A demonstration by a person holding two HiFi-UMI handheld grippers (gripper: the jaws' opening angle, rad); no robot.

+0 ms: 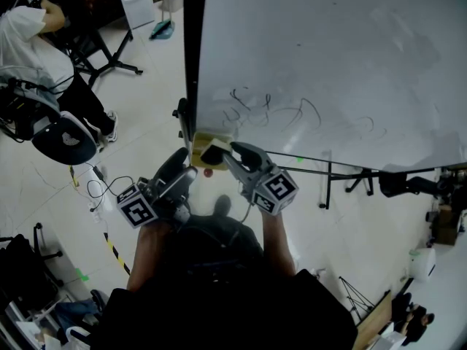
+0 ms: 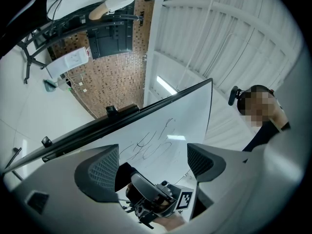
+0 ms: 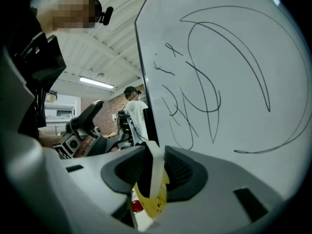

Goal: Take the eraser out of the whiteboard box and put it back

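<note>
The whiteboard (image 1: 328, 64) carries black scribbles, and a yellow box (image 1: 198, 141) hangs at its lower left corner. My right gripper (image 1: 219, 152) is at that box, shut on the eraser (image 1: 215, 153). In the right gripper view the eraser (image 3: 155, 172) stands on edge between the pads, a white body with dark felt, above the yellow box (image 3: 157, 204). My left gripper (image 1: 184, 166) hovers just left of and below the box, open and holding nothing. In the left gripper view its jaws (image 2: 152, 165) stand wide apart, with the right gripper and the whiteboard (image 2: 161, 130) seen through the gap.
A small red thing (image 1: 208, 172) sits just under the box. The board's black stand legs (image 1: 328, 177) run along the floor to the right. A person in a white shirt (image 1: 29, 35) and an office chair (image 1: 64, 138) are at the far left. Cables lie on the floor (image 1: 98, 188).
</note>
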